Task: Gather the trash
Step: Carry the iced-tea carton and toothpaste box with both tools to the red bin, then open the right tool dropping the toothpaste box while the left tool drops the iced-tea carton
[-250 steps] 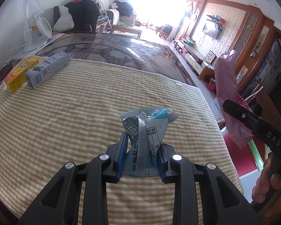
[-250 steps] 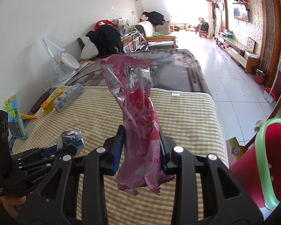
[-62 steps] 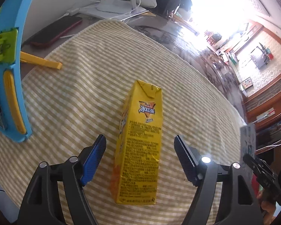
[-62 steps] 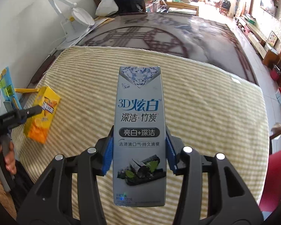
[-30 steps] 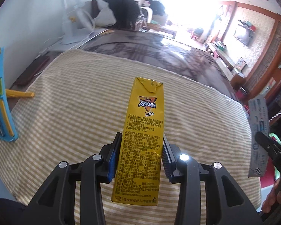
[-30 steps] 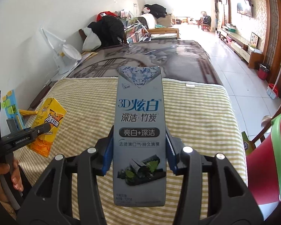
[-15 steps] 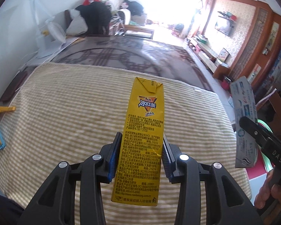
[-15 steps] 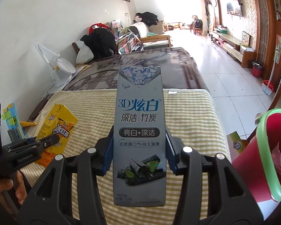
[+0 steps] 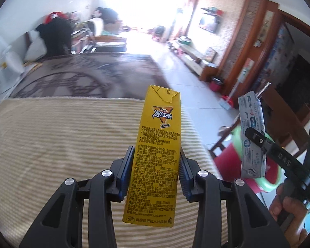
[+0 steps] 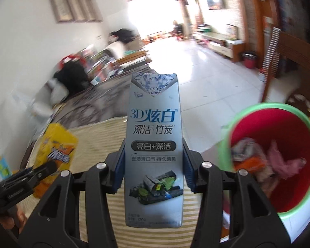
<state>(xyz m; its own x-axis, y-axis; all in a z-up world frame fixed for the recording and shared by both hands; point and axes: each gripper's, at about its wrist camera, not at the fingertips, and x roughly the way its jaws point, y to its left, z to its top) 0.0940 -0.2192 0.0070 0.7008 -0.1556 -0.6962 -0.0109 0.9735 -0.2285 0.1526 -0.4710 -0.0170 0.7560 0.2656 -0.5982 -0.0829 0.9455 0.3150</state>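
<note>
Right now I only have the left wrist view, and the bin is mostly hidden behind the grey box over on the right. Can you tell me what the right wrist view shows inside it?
Observer: The red bin with the green rim already holds crumpled trash, including a pink wrapper and something orange.
Operator: Is the right gripper really clamped on that grey box?
Observer: Yes. The right gripper has both blue pads pressed on the sides of the grey toothpaste box, which stands upright.
Operator: Where is the box relative to the bin opening?
Observer: The box is to the left of the opening, above the striped cloth, not over the bin.
</note>
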